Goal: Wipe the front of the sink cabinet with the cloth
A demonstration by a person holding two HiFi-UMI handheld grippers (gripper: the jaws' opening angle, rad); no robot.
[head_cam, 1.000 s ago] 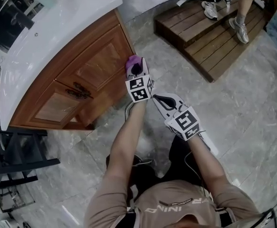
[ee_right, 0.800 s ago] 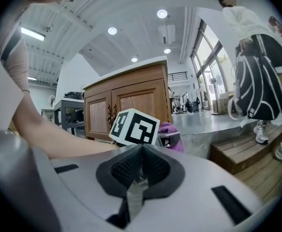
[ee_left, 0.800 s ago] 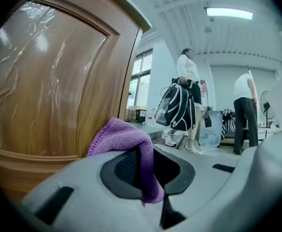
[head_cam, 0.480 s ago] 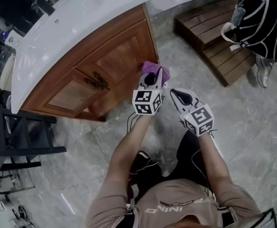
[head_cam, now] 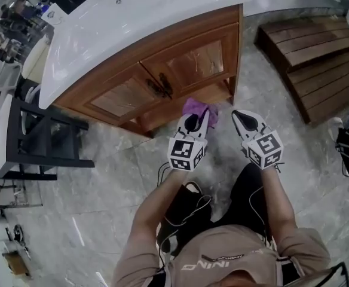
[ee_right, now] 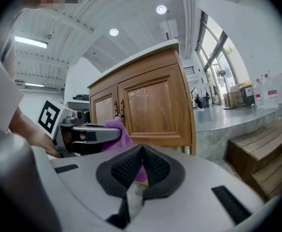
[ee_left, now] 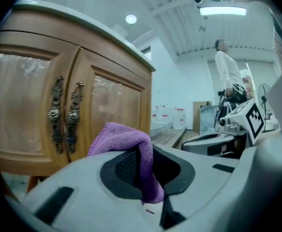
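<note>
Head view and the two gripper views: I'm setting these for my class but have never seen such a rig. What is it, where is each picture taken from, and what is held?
No robot: a person holds a two-jaw tool in each hand. The head view looks down from their head at the left gripper, the right gripper, a wooden sink cabinet and the tiled floor. Each gripper view looks along its own jaws. The left is clamped on a purple cloth; the right is shut, empty.
</note>
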